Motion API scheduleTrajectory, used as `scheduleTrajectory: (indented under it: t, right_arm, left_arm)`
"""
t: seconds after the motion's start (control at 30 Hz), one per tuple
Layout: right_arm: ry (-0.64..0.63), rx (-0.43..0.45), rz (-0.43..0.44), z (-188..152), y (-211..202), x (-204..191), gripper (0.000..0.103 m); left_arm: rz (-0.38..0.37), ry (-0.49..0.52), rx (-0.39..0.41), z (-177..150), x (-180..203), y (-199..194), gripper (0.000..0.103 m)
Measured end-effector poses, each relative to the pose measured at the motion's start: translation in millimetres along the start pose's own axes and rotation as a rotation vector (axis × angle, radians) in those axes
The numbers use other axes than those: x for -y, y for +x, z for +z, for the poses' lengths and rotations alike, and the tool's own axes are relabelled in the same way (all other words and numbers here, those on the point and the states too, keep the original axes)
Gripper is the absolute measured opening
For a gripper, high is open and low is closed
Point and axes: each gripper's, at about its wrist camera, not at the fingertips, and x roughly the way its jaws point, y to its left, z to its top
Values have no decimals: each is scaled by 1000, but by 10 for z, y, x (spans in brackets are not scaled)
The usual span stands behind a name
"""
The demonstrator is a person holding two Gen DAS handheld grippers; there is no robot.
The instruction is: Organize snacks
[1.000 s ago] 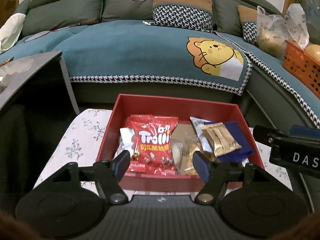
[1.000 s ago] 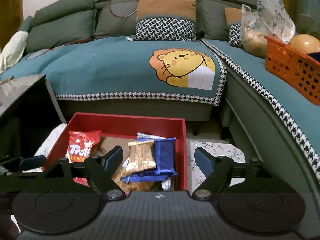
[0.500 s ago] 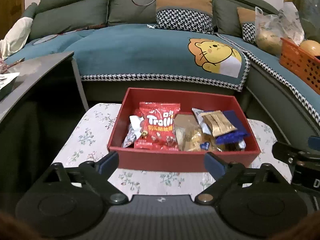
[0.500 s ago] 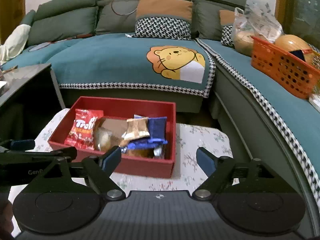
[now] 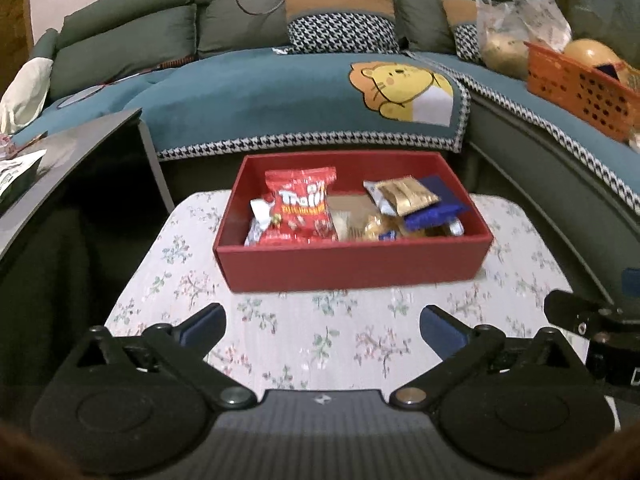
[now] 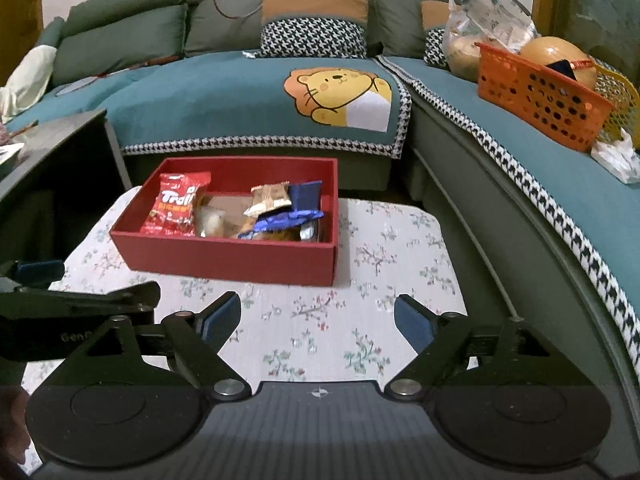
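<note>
Snacks (image 5: 304, 212) fill the red box (image 5: 352, 266) on the counter (image 5: 320, 332). Left hand-held gripper (image 5: 322, 326) gapes empty; right hand-held gripper (image 6: 318, 318) likewise.

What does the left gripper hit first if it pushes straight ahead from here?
Probably the near wall of the red box. The left gripper is open and empty above the floral tabletop, with the box dead ahead; depth is unclear, so it could skim the cloth first.
</note>
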Motion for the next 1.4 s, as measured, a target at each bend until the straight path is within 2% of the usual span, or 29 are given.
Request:
scheduleTrajectory:
  t: [0.2,0.4,0.7,0.93,1.4]
  right_arm:
    - [0,-15,-10,-155,-90,-14,88]
    - [-9,-31,-4,-302,-179,-70,90]
    - [-38,-54,-15,-512,-319,-164,91]
    - [-49,-75,-31,-656,-382,-199,91]
    - [-63,-78,-18,-792,-519,-293,91]
  left_arm:
    - [-2,-2,-33,-172,-28,-88,103]
    - [-44,-27,-70,-364,-78,-201,103]
    - [-61,-54,-114,-606,-179,-346,103]
    - [-62,-73,-115,-720,-262,-462,103]
    - [-56,-43,-102,-877,-296,-640,103]
